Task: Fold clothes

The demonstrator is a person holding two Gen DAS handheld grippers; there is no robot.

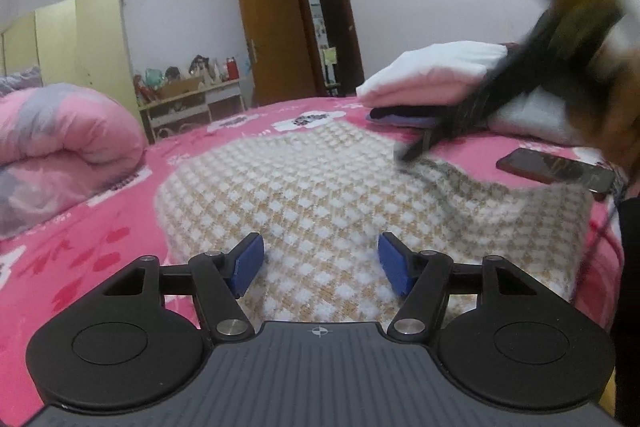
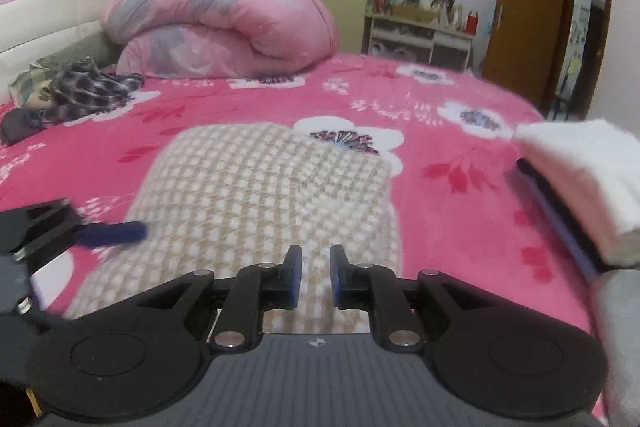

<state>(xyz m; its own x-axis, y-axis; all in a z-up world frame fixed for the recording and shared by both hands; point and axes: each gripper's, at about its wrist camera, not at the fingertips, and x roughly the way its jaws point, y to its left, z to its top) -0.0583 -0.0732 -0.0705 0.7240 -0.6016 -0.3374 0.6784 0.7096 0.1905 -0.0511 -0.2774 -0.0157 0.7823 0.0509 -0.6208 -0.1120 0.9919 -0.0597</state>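
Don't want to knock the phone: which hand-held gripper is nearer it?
Right: the right hand-held gripper is at the checked garment's edge beside the phone; left hand-held gripper hangs farther back.

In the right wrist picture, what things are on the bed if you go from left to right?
Plaid cloth → pink quilt → checked sweater → white folded stack.

A rolled pink quilt sits at my bed's head; a phone lies near the edge.
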